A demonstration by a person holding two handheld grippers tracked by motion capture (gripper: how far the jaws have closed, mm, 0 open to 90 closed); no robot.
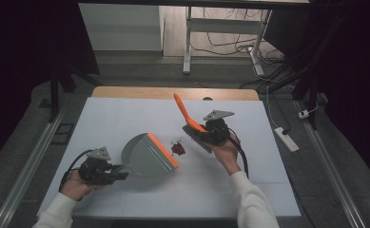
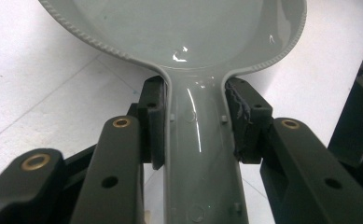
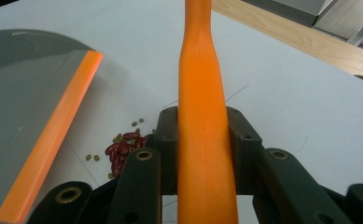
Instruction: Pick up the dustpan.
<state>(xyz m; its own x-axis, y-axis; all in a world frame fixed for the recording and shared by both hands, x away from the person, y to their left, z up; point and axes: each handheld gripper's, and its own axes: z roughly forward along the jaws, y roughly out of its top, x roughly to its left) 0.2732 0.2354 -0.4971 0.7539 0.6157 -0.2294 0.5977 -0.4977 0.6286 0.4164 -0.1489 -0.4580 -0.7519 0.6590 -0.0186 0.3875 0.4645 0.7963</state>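
Left hand-held gripper point(image 2: 193, 126) pinches my light, stiff grey dustpan point(image 1: 147, 156) by its slick handle; right hand-held gripper point(image 3: 202, 144) clamps the orange brush point(image 1: 188, 119) handle, beans point(image 1: 178, 148) just beside the dustpan's lip.

On the table point(image 1: 125, 199), left half: dustpan point(image 1: 147, 156), its handle toward the near-left, clamped between the jaws of the left gripper point(image 1: 107, 172). Pan mouth faces right and slightly away.

Just right of the pan's front lip point(image 1: 163, 150): a small heap of beans point(image 1: 178, 148) lying on the table, apart from the lip (a few loose ones scattered on the pan side, seen in the right gripper view).

Right of the beans: brush point(image 1: 192, 124), head down beside the heap, handle slanting up and away to the left. Right gripper point(image 1: 210, 133) grips the handle from the right, jaws on either side.
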